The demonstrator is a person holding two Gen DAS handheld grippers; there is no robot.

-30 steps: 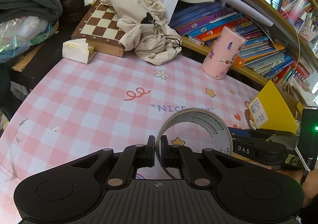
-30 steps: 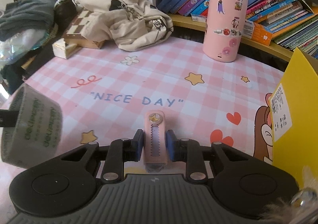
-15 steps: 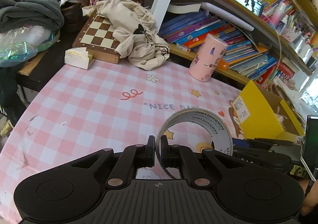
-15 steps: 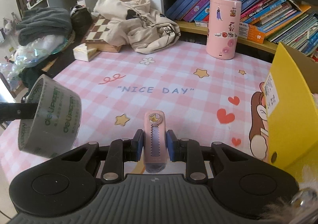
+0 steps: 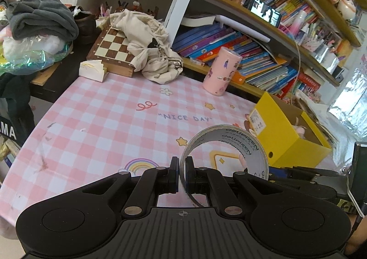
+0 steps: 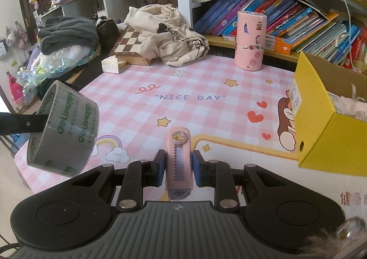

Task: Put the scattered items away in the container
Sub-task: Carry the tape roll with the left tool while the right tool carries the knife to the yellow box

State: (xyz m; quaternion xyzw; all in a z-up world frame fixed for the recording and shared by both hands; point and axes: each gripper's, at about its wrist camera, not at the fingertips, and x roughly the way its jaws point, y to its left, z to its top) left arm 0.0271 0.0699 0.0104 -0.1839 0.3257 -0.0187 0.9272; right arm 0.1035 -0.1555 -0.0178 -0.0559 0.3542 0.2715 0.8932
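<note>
Left wrist view shows the left claw (image 5: pixel 182 174) pinched on the wall of a grey tape roll (image 5: pixel 231 142), one finger inside the ring and one outside, the roll held up above the desk (image 5: pixel 96 121) with its pink checked cover. Just beyond the roll sits the yellow box (image 5: pixel 286 142), open at the top, with something pale lying inside. A pink sticker-covered cylinder (image 5: pixel 221 73) stands upright at the far edge of the desk, near the bookshelf (image 5: pixel 263 57). A beige cloth bag (image 5: pixel 151 52) is heaped over a chessboard (image 5: pixel 112 47) at the far left.

Right wrist view shows the right claw (image 6: pixel 178 166) clamped on a small pink clip-like item (image 6: pixel 178 160) with a toothed strip down its middle and a star badge on top; it points forward, raised off the desk. The tape roll (image 6: pixel 64 130) hangs at left, and the yellow box (image 6: pixel 321 121) lies well to the right.
</note>
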